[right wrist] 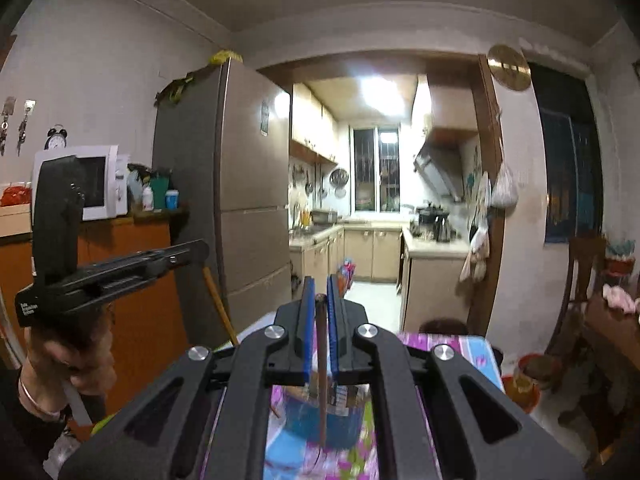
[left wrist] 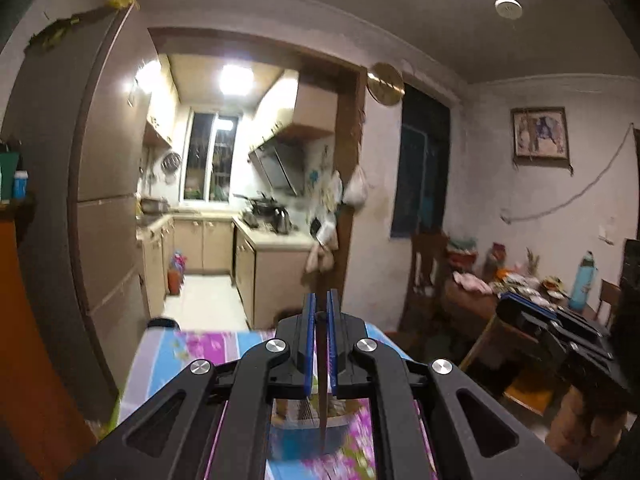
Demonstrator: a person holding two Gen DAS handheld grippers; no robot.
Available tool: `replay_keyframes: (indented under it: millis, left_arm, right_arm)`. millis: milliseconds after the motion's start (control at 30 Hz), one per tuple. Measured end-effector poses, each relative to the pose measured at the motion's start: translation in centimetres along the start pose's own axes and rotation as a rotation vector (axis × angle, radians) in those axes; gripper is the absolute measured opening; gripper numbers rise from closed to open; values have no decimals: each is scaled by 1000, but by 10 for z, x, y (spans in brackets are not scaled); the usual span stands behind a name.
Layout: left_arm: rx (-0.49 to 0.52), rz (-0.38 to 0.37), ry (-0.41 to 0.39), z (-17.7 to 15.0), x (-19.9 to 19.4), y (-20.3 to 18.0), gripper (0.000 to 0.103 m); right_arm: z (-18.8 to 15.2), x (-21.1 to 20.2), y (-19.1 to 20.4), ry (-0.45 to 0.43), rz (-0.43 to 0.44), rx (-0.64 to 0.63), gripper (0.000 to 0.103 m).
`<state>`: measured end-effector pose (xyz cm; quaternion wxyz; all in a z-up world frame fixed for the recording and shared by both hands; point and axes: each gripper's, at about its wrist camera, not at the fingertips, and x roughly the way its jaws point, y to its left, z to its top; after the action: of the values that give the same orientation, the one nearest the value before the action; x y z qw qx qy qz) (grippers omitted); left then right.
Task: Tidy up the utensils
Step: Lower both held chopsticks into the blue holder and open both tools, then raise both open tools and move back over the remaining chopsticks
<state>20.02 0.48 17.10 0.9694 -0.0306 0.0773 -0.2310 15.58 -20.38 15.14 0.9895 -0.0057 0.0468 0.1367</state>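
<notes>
- The left gripper (left wrist: 321,312) has its blue pads clenched on a thin dark utensil (left wrist: 321,380), which runs from between the fingertips back and down toward the camera.
- Its lower end hangs over a blue cup (left wrist: 298,436) on the flowered tablecloth (left wrist: 192,352).
- The right gripper (right wrist: 320,308) grips a brown stick (right wrist: 321,368) the same way, its rounded top just between the pads.
- That stick points down at a blue cup (right wrist: 304,416) holding other utensils.
</notes>
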Motion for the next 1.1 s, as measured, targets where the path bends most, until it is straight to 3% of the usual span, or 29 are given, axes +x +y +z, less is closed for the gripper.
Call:
replay_keyframes:
  millis: [100, 267, 467, 733, 900, 1100]
  left_arm:
    - [17, 32, -37, 16, 25, 3, 7]
    - [-1, 12, -55, 13, 71, 12, 7]
    - [11, 32, 15, -26, 122, 20, 7]
    - [7, 63, 131, -87, 159, 32, 7]
    - [16, 82, 156, -98, 160, 34, 7]
    - [-1, 122, 33, -59, 117, 38, 9]
  right_arm:
    - [9, 25, -6, -19, -21, -2, 5]
    - [0, 71, -27, -3, -40, 48, 5]
    - [-35, 114, -36, 42, -39, 90, 5]
    - [-83, 150, -32, 147, -54, 120, 5]
    - [-91, 154, -33, 196, -78, 123, 7]
    - [-51, 90, -57, 55, -106, 140, 14]
